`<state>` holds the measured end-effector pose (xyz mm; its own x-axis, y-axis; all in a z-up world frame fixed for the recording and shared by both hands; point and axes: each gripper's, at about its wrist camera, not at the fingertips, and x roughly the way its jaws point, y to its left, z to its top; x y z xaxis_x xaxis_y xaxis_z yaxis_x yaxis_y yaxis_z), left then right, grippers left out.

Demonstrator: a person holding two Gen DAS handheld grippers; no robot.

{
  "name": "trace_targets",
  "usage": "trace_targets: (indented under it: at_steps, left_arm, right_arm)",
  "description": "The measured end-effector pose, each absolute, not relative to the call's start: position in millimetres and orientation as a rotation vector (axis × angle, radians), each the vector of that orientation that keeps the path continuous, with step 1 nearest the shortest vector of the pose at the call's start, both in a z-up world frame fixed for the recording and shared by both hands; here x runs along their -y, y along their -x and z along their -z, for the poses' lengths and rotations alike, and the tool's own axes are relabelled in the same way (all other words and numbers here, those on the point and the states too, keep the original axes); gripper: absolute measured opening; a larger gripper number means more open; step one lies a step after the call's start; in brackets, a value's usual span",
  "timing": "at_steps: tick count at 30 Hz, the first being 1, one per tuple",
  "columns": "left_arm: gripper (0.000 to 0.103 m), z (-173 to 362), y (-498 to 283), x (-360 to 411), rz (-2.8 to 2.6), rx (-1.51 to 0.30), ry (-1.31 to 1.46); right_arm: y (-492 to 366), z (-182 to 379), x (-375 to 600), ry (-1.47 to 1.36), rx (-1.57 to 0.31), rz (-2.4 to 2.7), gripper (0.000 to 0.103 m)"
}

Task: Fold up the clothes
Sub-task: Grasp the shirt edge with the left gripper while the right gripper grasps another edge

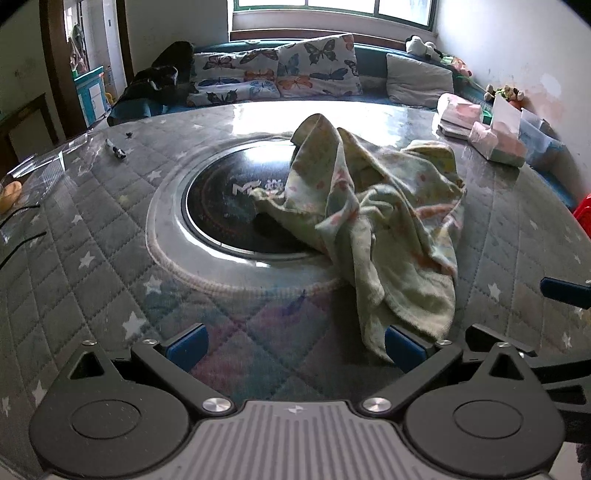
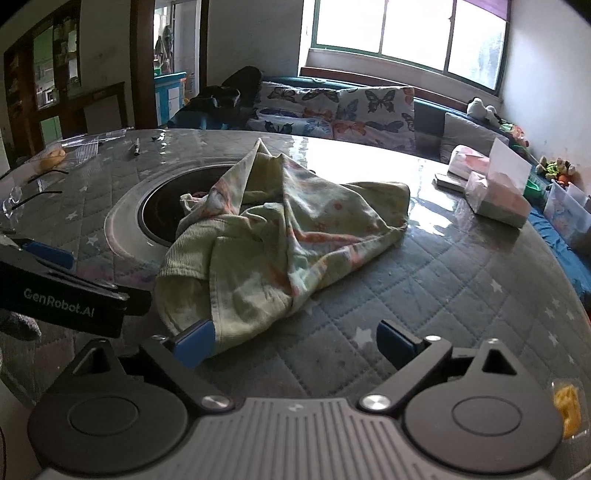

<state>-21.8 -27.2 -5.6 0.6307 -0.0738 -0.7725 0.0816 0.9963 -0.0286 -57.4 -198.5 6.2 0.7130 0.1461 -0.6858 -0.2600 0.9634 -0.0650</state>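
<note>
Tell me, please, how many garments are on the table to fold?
1: a crumpled pale floral garment lies on the table, partly over the round black hob. Another piece may be hidden inside the heap.

Black plastic left tongs (image 1: 293, 347) and matching right tongs (image 2: 293, 345) carry blue rubber fingertip pads (image 1: 186, 347), silver screws at the pivots, round black hinge discs, and a ribbed grey housing; white "GenRobot.AI" lettering marks one arm.

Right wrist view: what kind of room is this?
Likely a home living or dining room: a round table with a built-in cooktop, a sofa with butterfly cushions under a window.
</note>
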Motion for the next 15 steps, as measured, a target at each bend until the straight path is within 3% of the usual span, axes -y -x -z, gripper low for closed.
trace_targets:
  at_steps: [9,15]
  left_arm:
    - [0.103,1,-5,23,0.079,-0.891,-0.002]
    - [0.103,-7,-28,24,0.068,-0.871,-0.002]
  right_arm:
    - [25,-10,192,0.181,-0.751,-0.247,0.092]
    - [2,-16,193,0.184,-0.756,-0.259,0.082]
